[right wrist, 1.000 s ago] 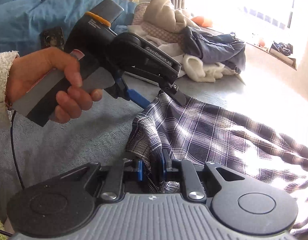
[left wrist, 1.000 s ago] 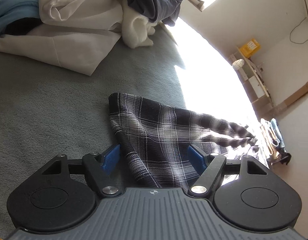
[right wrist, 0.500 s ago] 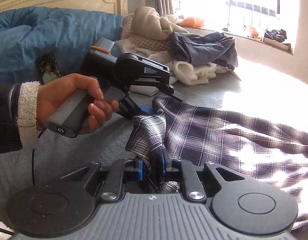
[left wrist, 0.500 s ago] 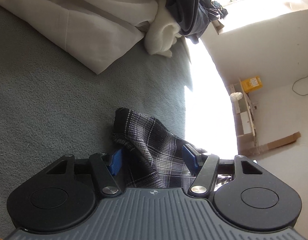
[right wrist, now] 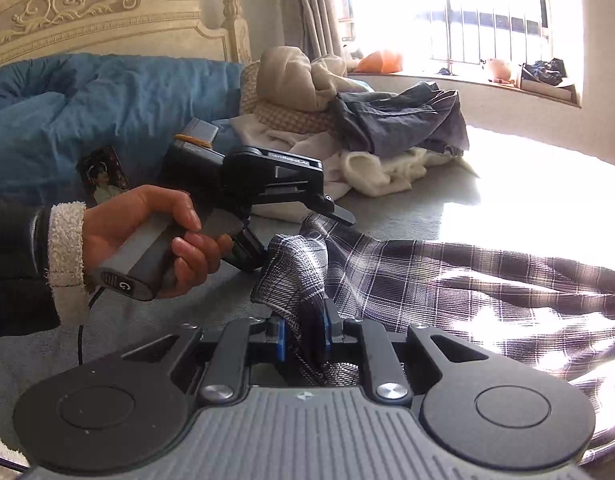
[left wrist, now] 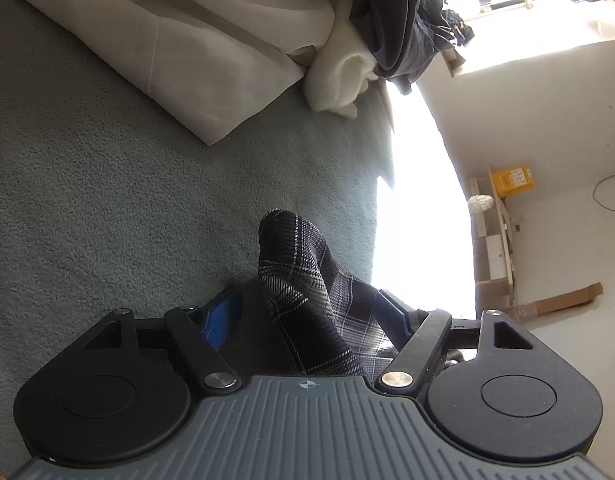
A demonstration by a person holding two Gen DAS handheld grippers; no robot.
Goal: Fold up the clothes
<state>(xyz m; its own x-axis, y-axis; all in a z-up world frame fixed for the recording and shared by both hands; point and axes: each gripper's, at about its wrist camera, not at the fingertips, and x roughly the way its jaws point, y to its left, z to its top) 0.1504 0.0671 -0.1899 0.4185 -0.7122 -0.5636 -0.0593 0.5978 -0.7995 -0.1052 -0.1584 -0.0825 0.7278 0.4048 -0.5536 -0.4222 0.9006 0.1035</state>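
Plaid shirt (right wrist: 447,280) pinched in right hand-held gripper (right wrist: 303,326), between spread left hand-held gripper (left wrist: 311,312).

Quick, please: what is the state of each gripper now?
Left gripper: open, plaid shirt between its fingers, not pinched.
Right gripper: shut on the plaid shirt.

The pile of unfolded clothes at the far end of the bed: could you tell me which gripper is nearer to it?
Left. The left gripper reaches over the plaid shirt towards the clothes pile; the right gripper clamps the shirt's near edge, farther back.

One plaid shirt (right wrist: 447,280), two grippers (right wrist: 303,330)
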